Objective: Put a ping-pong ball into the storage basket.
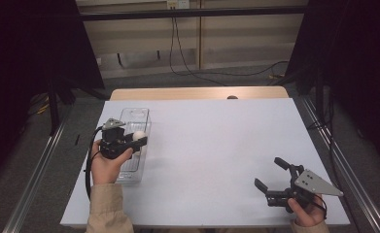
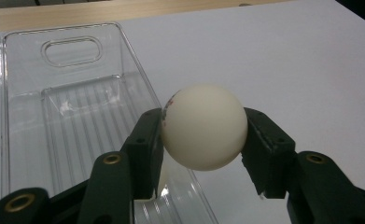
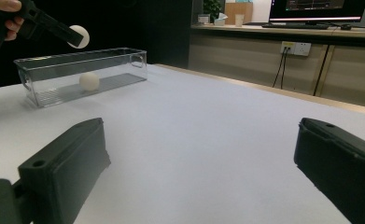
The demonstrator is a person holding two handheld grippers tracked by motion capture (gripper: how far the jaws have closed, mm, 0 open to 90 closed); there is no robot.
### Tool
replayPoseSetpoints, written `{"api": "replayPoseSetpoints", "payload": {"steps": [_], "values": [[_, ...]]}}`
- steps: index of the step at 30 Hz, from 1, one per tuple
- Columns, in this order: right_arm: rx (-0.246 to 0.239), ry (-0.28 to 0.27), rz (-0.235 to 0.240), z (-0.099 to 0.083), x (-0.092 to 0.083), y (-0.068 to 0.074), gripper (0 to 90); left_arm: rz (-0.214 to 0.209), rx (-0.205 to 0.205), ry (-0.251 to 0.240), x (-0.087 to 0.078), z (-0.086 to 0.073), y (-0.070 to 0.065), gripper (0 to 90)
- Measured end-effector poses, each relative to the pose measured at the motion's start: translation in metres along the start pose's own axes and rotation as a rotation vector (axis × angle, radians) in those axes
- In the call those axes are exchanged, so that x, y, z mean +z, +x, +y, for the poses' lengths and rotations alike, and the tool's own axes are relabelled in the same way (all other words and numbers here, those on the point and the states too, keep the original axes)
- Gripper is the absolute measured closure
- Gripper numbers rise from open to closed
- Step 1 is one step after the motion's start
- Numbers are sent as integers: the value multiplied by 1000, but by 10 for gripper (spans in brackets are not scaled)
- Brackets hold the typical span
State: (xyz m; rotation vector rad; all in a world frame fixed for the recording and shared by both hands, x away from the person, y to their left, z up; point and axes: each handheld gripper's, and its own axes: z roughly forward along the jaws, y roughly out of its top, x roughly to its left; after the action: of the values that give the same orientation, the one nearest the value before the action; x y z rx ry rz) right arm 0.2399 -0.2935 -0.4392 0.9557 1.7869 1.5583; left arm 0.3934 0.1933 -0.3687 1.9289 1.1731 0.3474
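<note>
left gripper [image 1: 140, 141]: jaws clamped on a white ball [image 2: 203, 127], held above the clear bin [image 1: 134, 119]
clear bin: near the table's [image 1: 216, 145] left edge, 1 second ball [image 3: 89, 81] lying inside
right gripper [image 1: 271, 174]: jaws wide apart, nothing between them, near the table's front right corner

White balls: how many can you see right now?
2. One white ball is clamped in the left gripper above the clear bin. The other ball lies on the bin's floor. More could be hidden behind the left hand.
</note>
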Motion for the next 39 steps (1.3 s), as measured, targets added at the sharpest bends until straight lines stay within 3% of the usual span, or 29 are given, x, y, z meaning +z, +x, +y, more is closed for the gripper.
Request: {"api": "replayPoseSetpoints", "payload": {"steps": [23,36,39], "values": [[-1,-1,5,0,2,0,17,65,-20,14,-4,-10,15,509],[3,-2,5,0,2,1,17,79,-33,15,-6,-15,19,504],[-2,4,6,0,2,0,17,92,-37,8,-7,-16,20,407]]}}
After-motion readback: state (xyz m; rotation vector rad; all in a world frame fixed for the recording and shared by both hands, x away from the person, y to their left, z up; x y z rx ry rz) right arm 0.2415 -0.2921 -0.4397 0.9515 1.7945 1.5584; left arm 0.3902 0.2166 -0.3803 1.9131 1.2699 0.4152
